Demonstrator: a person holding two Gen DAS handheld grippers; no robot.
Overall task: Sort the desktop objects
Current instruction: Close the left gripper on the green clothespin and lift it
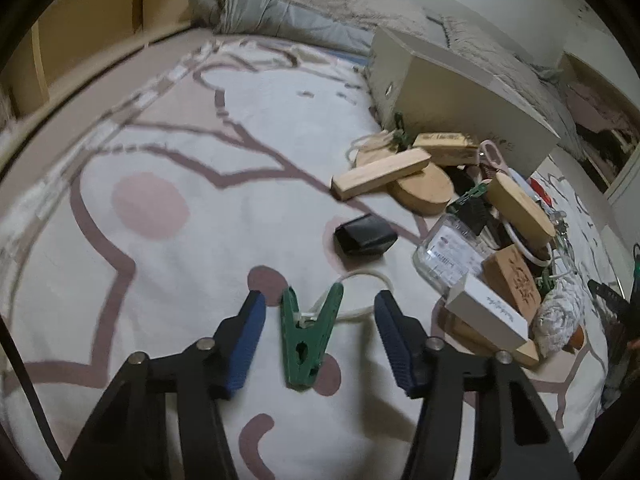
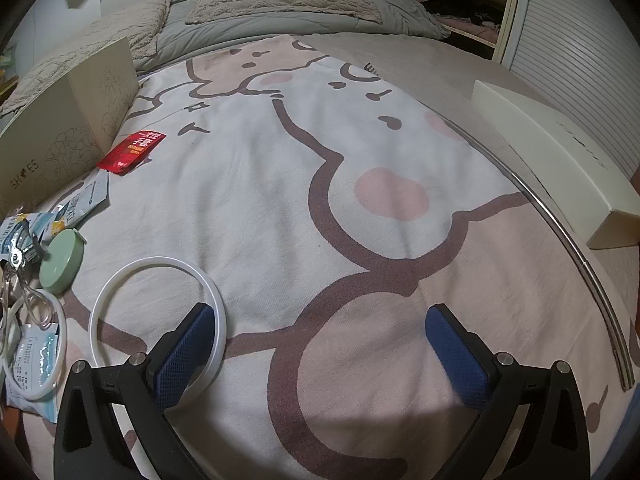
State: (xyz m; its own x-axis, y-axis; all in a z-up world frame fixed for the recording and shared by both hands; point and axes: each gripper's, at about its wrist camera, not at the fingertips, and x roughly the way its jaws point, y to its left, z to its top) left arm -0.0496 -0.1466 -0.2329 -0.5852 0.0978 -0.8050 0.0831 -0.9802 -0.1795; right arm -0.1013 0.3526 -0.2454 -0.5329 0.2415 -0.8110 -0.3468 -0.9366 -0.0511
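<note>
A green clothes peg (image 1: pixel 310 340) lies on the cartoon-print blanket (image 1: pixel 180 160) with a white cord (image 1: pixel 360 280) looped through it. My left gripper (image 1: pixel 320 306) stands open around the peg, and its blue pads do not touch it. To the right lies a pile: a wooden block (image 1: pixel 380 174), a small black box (image 1: pixel 364 236), a clear jar (image 1: pixel 448 248), a white box (image 1: pixel 486 312) and a carved wooden block (image 1: pixel 512 280). My right gripper (image 2: pixel 320 314) is open over bare blanket with nothing between its fingers. A white ring (image 2: pixel 156 316) lies by its left finger.
A beige shoe box (image 1: pixel 460 96) stands behind the pile and shows again as the shoe box (image 2: pixel 68 128) at the left. A red packet (image 2: pixel 132 152), a green round lid (image 2: pixel 62 256) and several sachets lie nearby. A white box lid (image 2: pixel 560 168) and a metal rod (image 2: pixel 580 248) are at the right.
</note>
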